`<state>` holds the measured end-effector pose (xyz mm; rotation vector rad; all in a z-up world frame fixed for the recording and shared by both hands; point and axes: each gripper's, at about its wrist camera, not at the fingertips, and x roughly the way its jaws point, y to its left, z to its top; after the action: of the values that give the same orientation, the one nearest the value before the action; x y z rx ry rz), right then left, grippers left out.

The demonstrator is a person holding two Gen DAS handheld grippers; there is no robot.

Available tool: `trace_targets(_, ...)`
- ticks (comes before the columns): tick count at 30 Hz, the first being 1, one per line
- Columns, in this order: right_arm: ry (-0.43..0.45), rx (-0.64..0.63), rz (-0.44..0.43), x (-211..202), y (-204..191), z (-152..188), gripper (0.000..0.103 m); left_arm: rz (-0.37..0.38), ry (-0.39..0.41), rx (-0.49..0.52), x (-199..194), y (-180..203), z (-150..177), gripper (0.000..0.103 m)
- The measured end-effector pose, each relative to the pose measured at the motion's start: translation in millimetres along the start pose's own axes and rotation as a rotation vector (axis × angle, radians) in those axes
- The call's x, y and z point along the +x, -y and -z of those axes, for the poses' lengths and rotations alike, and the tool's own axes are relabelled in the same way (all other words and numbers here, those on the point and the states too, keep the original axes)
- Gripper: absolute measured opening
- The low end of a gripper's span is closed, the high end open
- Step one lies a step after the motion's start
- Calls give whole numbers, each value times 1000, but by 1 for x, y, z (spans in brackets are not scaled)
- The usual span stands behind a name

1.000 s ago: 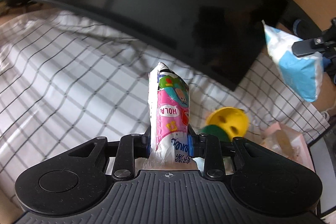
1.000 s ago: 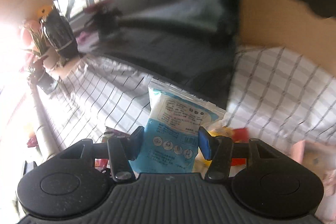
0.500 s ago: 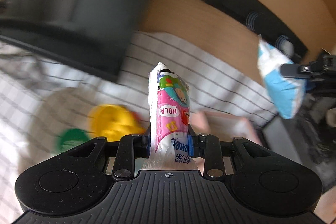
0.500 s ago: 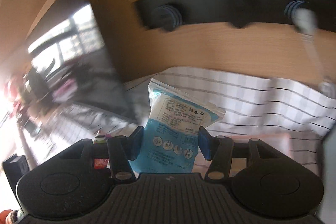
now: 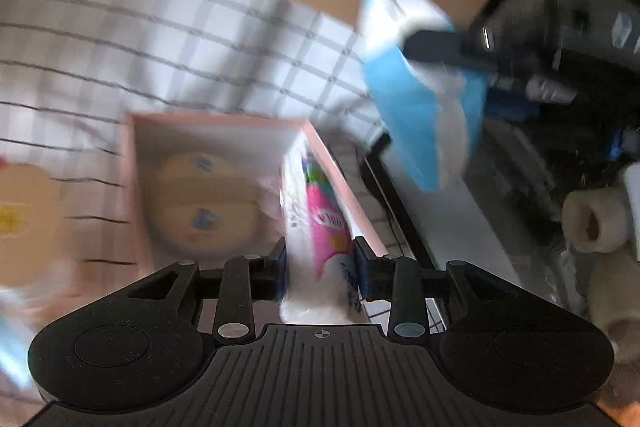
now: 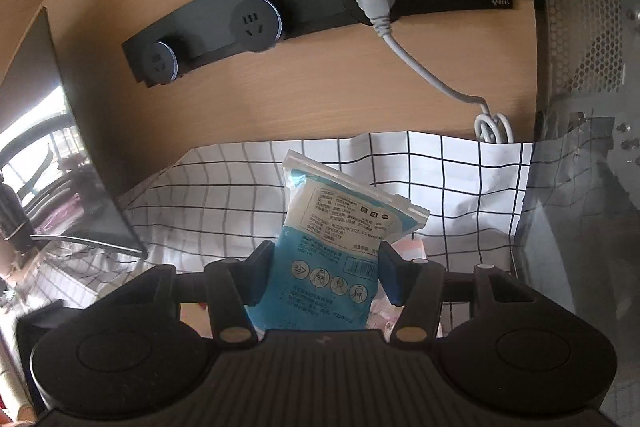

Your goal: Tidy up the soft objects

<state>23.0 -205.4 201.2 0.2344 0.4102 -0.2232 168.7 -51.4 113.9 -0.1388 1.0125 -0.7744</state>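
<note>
Left hand-held gripper (image 5: 320, 269) jaws opening, pink tissue pack (image 5: 320, 231) between them, over the pink box (image 5: 224, 131) just ahead. Right hand-held gripper (image 6: 325, 277) clamps blue mask pack (image 6: 332, 247).

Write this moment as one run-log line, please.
left gripper: opening, pink pack between jaws | right gripper: holds blue pack | pink box below

Pink tissue pack (image 5: 320, 251) between the opening left tongs (image 5: 320, 267), above a pink box (image 5: 224, 123).
</note>
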Motion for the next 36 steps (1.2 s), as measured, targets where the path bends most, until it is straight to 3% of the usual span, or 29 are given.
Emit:
trace_targets(4,-47,107,-63,30,23,10,55,-60,-2,82,30,6,1,36)
trace_targets(8,-110,200,-39,69,49,21,55,-135,-33,126,27,1,-1,36)
trace_targets(13,-193,197,-21,110,59,45,54,-163,12,170,0,0,8,36)
trace_targets(16,-260,167,52,130,56,57,53,-158,50,135,-27,-8,14,36)
trace_targets(18,-256,109,80,129,49,61,53,-165,85,117,-50,-10,19,36)
trace_targets(21,-264,133,47,116,47,63,55,-206,152,100,-86,-21,31,36)
trace_targets(24,-204,157,22,87,48,61,63,-254,234,29,-123,-40,43,36)
trace_targets(28,-94,74,57,41,31,52,73,-382,343,-92,-169,-76,68,36)
trace_targets(32,-39,-81,39,17,-4,61,77,-549,363,-287,-195,-124,99,36)
trace_targets(36,-55,-226,-67,7,-44,99,77,-610,355,-485,-210,-164,128,36)
